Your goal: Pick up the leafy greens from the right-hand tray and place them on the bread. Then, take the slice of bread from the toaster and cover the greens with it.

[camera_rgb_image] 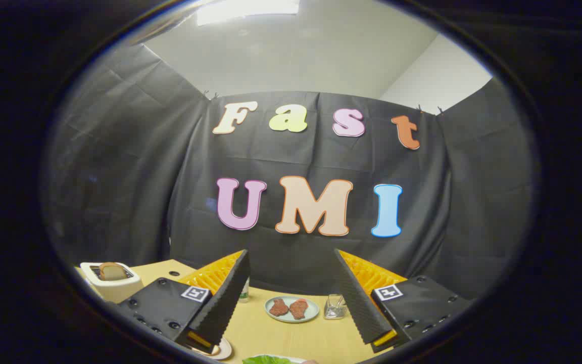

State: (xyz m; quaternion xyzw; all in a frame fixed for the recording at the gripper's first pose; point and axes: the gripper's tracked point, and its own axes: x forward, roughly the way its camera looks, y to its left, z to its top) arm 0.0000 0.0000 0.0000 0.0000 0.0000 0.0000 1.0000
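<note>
My gripper [291, 255] is open, its two black ribbed fingers [225, 298] spread wide above the yellow table with nothing between them. A cream toaster [111, 283] stands at the table's far left, left of the left finger, with a slice of bread [111, 271] sticking up from its slot. Below and between the fingers, a green edge of the leafy greens [267, 360] peeks out on a white tray. A small plate [220, 350] shows under the left finger's base; what lies on it is hidden.
Beyond the fingers, a pale blue plate [292, 309] holds two brown meat slices. A clear glass [335, 307] stands just right of it. A small bottle [244, 290] is partly hidden behind the left finger. The black cloth wall rises behind the table.
</note>
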